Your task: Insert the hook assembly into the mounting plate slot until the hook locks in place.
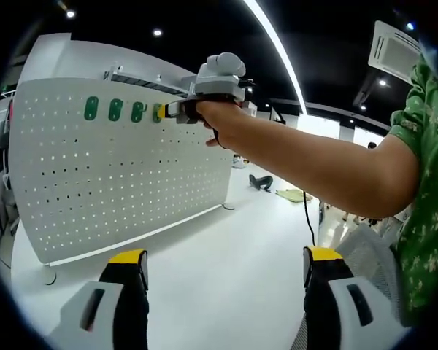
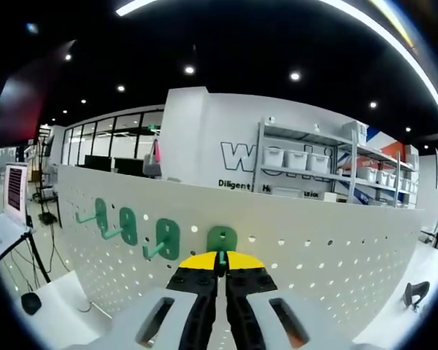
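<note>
A white pegboard panel (image 1: 124,171) stands upright with three green hooks (image 1: 114,110) in a row near its top edge. In the left gripper view, a person's hand holds my right gripper (image 1: 169,111) against a fourth green hook (image 1: 158,112) at the end of that row. In the right gripper view, my right gripper (image 2: 220,261) is shut on the prong of this green hook (image 2: 221,238), whose base plate lies against the pegboard (image 2: 336,240). The three other hooks (image 2: 166,239) stick out to its left. My left gripper (image 1: 225,257) hangs open, well back from the board, holding nothing.
The person's bare forearm (image 1: 314,168) and green patterned sleeve (image 1: 427,146) cross the left gripper view from the right. A dark object (image 1: 261,182) lies on the white floor past the board. Behind the board stand shelves with white bins (image 2: 306,160) and a monitor (image 2: 14,188) on a stand.
</note>
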{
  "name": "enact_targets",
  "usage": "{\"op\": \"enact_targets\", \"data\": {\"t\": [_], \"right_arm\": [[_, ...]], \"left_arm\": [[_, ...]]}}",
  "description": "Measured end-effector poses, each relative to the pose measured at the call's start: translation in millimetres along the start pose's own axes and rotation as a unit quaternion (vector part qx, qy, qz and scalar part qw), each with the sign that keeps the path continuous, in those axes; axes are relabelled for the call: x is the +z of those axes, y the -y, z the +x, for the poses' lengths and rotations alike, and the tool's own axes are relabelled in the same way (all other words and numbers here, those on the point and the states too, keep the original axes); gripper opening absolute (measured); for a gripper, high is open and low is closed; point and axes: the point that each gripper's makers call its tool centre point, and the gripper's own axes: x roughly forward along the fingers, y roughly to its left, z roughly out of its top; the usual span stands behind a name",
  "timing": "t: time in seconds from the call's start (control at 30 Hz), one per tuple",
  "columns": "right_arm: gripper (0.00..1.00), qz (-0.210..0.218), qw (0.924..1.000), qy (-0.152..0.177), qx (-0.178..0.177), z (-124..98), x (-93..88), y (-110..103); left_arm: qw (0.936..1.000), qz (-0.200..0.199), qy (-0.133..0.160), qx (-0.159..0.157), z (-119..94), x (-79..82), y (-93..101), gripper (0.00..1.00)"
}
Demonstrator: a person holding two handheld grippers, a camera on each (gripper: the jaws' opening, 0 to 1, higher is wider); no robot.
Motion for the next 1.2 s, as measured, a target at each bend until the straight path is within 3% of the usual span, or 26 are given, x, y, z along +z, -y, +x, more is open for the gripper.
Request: {"op": "enact_targets", "data": {"t": [0.73,1.2], "right_arm": [[0.06,-0.002,0.9999,0.011,0.007,-0.6,3.8,-0.4],[0.14,0.002,0.9998,0.015,0.01,-5.8,5.0,1.0]], "left_arm": [[1.0,0.001,0.001,0.001,0.6,2.3,0.2,0.9],[1.0,0.003,0.001,0.003,-0.3,3.7,1.1,0.9]]}}
